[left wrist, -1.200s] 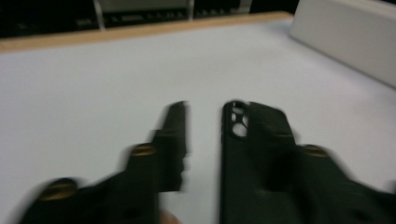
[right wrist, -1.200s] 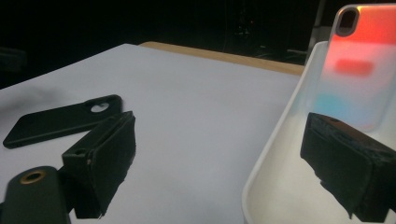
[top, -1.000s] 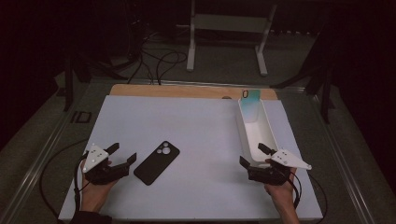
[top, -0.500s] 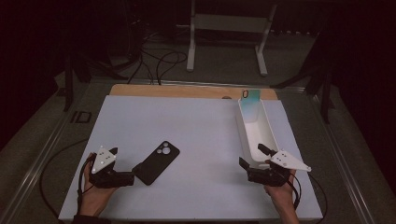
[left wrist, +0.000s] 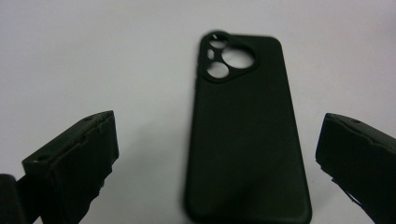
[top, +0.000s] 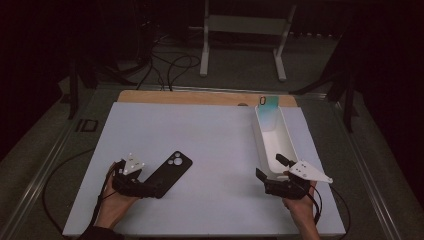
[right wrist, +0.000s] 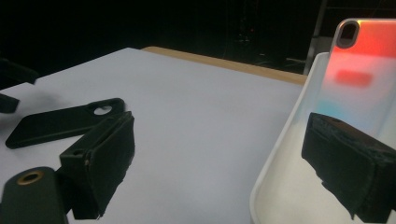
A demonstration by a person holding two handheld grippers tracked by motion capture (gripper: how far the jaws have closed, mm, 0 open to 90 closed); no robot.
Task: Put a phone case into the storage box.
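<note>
Left tool [top: 150, 189] at worktop's near-left edge, jaws just spread wide, straddling near end of black phone case [left wrist: 245, 135] lying flat, lined up for lengthwise grab. Right tool [top: 274, 176] released, empty, waiting at white tray [top: 265, 145] near right edge; iridescent case [top: 268, 107] leans at tray's far end.

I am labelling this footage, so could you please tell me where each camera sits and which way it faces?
High view: above the person's side, looking forward and down at the white table; both hands show.
Left gripper view: rides the left gripper, facing the black phone case; open jaws show.
Right gripper view: rides the right gripper, facing the white tray.
All three share the case.
</note>
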